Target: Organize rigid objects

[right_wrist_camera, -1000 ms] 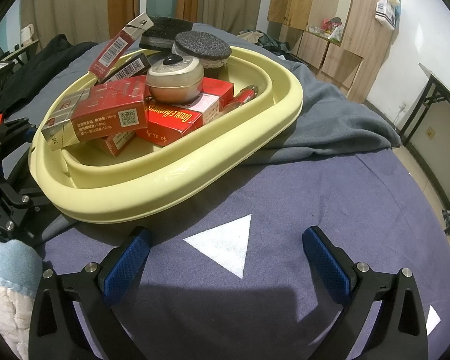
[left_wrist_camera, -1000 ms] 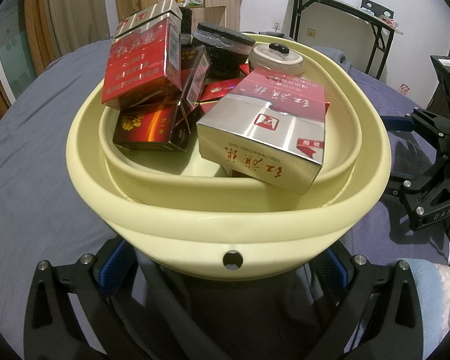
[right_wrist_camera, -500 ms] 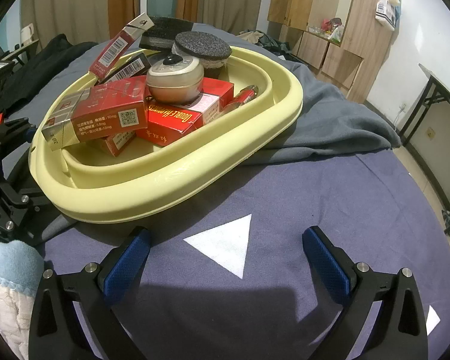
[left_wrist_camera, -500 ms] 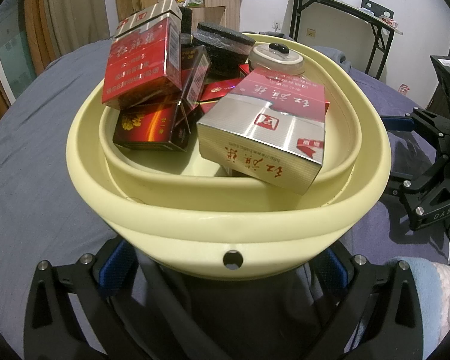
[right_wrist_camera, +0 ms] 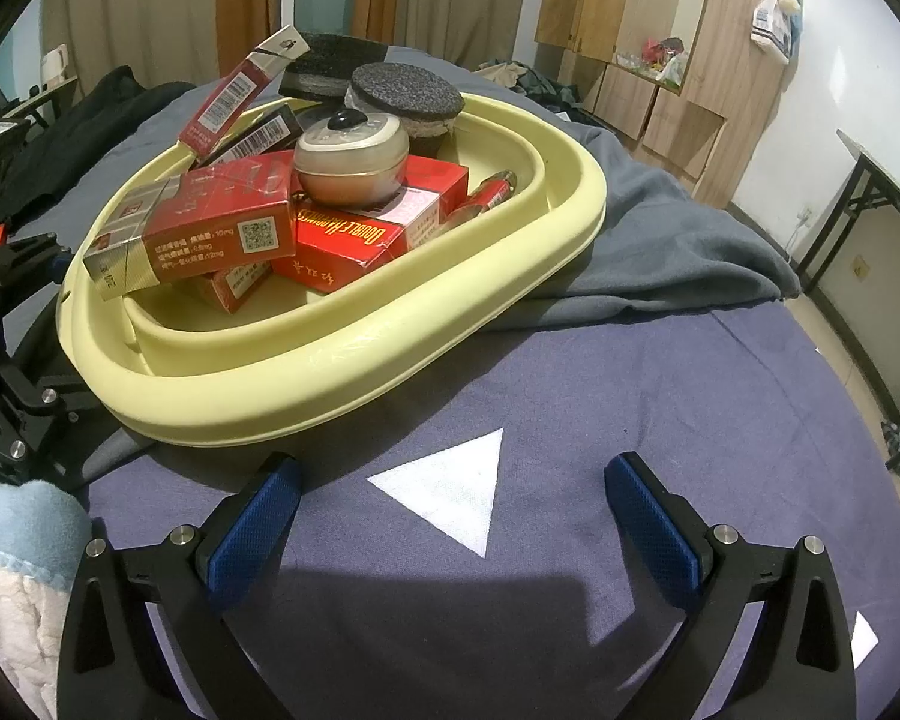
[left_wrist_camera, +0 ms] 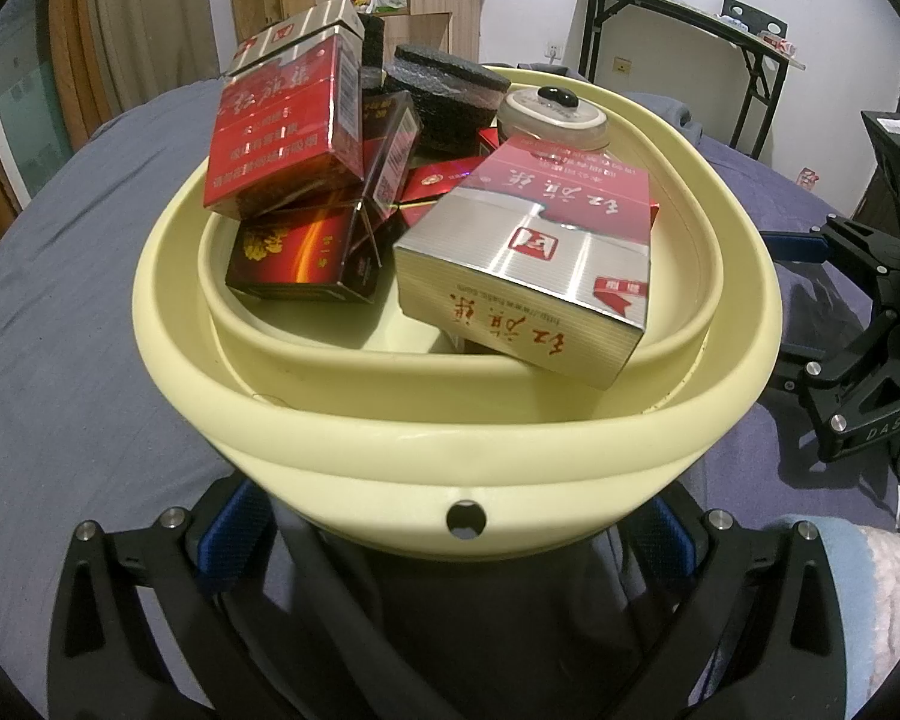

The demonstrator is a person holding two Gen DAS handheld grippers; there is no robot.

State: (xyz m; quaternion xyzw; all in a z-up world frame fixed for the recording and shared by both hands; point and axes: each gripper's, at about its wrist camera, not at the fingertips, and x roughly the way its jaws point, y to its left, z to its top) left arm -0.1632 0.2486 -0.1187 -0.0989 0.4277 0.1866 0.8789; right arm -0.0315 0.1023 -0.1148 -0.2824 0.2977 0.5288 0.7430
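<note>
Basin point(left_wrist_camera: 450, 438), cream, heaped with cartons point(left_wrist_camera: 528, 276) and jar point(right_wrist_camera: 351, 165), rested on blue bedcover point(right_wrist_camera: 630, 420). Left gripper point(left_wrist_camera: 450, 546) spread wide beneath near rim; right gripper point(right_wrist_camera: 450, 516) gaped empty alongside. Advised: lift level, lest leaning cartons slide.

Left wrist view sits close against the basin point(left_wrist_camera: 450, 450), facing 12 o'clock; right wrist view, farther, sees the same basin point(right_wrist_camera: 390, 324) at 10 o'clock.
</note>
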